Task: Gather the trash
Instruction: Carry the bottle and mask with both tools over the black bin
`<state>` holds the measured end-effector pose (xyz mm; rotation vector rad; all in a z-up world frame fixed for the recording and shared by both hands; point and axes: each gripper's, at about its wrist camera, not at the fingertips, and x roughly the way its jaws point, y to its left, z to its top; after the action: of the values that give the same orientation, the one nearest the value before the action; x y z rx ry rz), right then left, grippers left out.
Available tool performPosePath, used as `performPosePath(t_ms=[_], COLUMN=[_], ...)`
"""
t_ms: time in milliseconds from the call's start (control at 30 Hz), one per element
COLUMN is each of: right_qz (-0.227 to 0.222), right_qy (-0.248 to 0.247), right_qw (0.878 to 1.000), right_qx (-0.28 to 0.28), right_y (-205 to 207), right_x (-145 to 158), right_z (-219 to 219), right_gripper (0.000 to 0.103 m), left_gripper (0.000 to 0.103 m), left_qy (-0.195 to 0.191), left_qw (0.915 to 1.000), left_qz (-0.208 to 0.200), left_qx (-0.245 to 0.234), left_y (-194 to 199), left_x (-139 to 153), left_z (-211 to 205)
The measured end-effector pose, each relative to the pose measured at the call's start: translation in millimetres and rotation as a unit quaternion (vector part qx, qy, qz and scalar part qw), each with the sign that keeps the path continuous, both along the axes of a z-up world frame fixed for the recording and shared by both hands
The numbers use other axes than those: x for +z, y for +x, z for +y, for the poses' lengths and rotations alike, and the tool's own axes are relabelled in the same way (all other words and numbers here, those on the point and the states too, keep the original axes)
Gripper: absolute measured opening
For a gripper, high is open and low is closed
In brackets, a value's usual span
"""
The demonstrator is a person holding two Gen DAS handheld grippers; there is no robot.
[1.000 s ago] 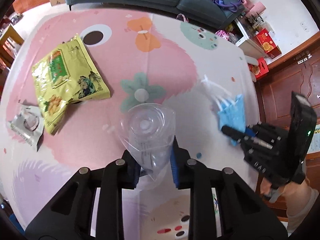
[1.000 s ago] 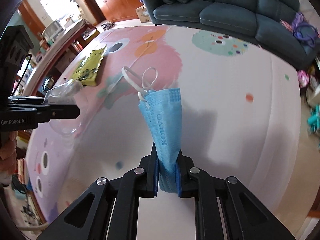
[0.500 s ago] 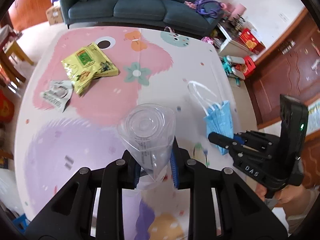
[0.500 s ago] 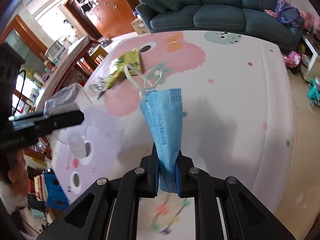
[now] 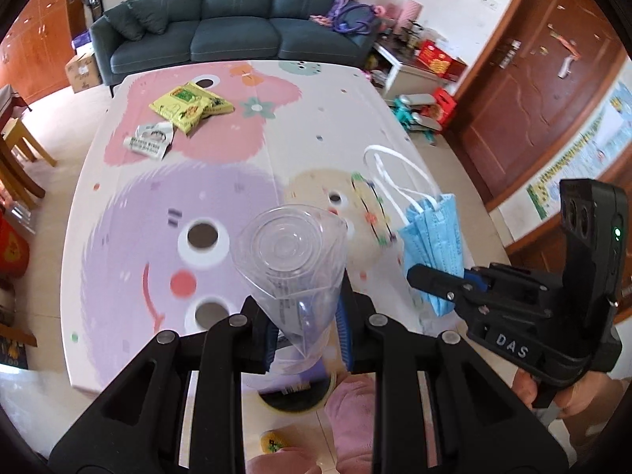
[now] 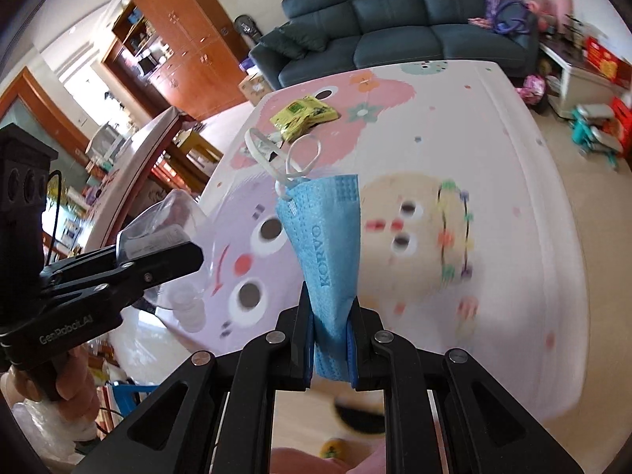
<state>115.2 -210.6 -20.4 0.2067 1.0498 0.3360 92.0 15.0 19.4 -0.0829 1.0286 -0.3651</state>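
Observation:
My left gripper [image 5: 304,326] is shut on a crushed clear plastic cup [image 5: 290,260], held high above the near edge of the table [image 5: 118,308]. In the right wrist view the same cup [image 6: 166,221] shows at the left. My right gripper [image 6: 331,339] is shut on a blue face mask [image 6: 328,245] with white ear loops; the mask [image 5: 432,245] also hangs at the right of the left wrist view. A yellow snack bag [image 5: 189,106] and a silver wrapper [image 5: 150,140] lie far off on the pink part of the tablecloth.
A dark round opening with a yellowish rim [image 5: 294,399] sits on the floor just below the table's near edge. A teal sofa [image 5: 237,31] stands behind the table, wooden chairs [image 5: 19,146] to the left, toys and boxes [image 5: 430,106] to the right.
Both grippers have risen and drawn back toward the table's near edge with the cup and the mask still held. The bag and wrapper look much farther away.

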Motion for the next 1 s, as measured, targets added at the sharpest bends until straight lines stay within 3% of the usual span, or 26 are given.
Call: performPosePath(t_ms=[267,467,600,800,1000], right_qz=[0.014,0.055,0.087,0.138,0.194], right_qy=[0.002,-0.009,-0.020,-0.025,-0.021], right_qw=[0.999,0.997,0.995,0.989,0.980], right_qx=[-0.039,-0.047,-0.045,-0.036,-0.047], right_y=[-124.0,-181.3,-196.2,-207.1,-203.5], right_x=[-11.5,-26.2,-44.5,-109.6,-220.2], right_z=[34.7,43.5,41.2,33.6,16.4], right_gripper=[0.012,0.012,0.012,0.012,0.012], left_gripper=[0.021,0.021,0.021,0.021,0.022], left_qy=[0.009,0.011,0.011,-0.002,-0.007], left_qw=[0.9996,0.9988,0.9987,0.9968,0.9915], left_qz=[0.001,0.025,0.033,0.078,0.129], left_qx=[-0.028,-0.040,-0.039,-0.018,0.011], left_y=[-95.6,-141.7,-161.4,-178.9,-176.7], left_x=[-10.2,-25.9,-46.3,-119.1,-222.4], left_z=[20.4,18.4,10.3,-2.4,-9.3])
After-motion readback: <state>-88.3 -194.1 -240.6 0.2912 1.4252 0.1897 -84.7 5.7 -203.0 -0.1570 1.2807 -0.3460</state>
